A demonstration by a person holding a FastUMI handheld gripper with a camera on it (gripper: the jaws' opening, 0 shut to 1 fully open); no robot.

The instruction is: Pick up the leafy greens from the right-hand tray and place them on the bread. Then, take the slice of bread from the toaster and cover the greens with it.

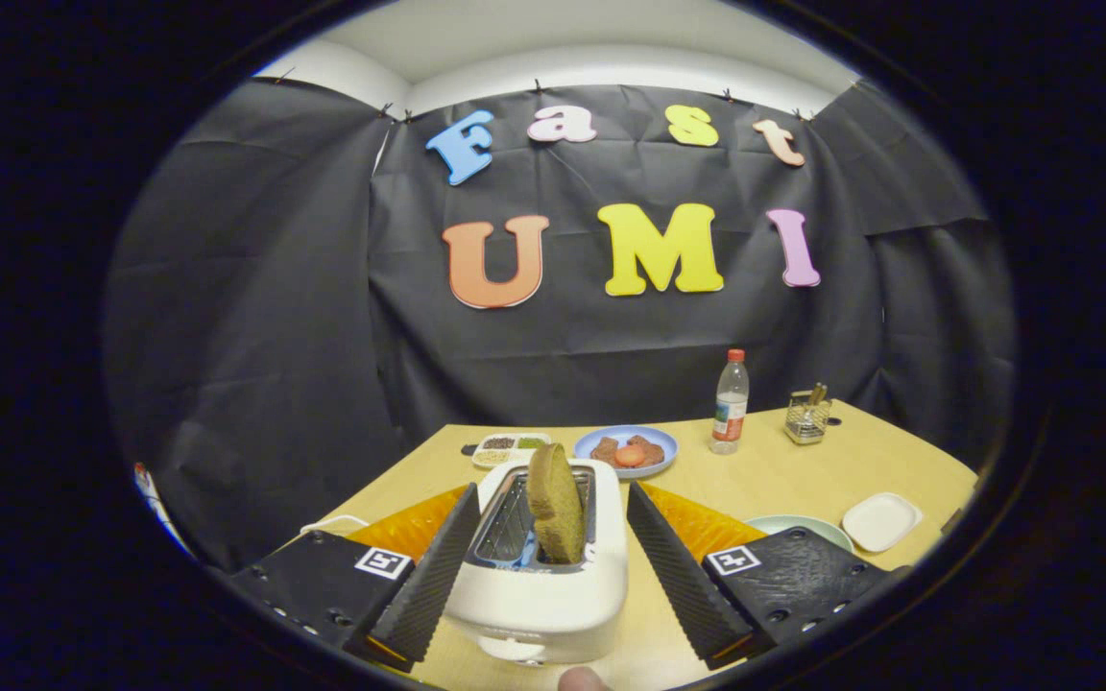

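Observation:
A white toaster (553, 585) stands on the wooden table, right between my two fingers. A brown slice of bread (555, 513) sticks upright out of one of its slots. My gripper (553, 491) is open, with the left finger (433, 576) and the right finger (683, 576) on either side of the toaster and clear of the slice. Beyond the toaster lies a blue plate (661, 440) holding brown bread pieces (644, 449) with an orange round piece (629, 456) on them. I cannot make out any leafy greens on it.
A small compartment tray (512, 447) of dark and green bits sits left of the blue plate. A plastic bottle (731, 403) and a wire basket (806, 418) stand at the back right. A white square dish (881, 521) and a pale green plate (798, 524) lie beyond the right finger.

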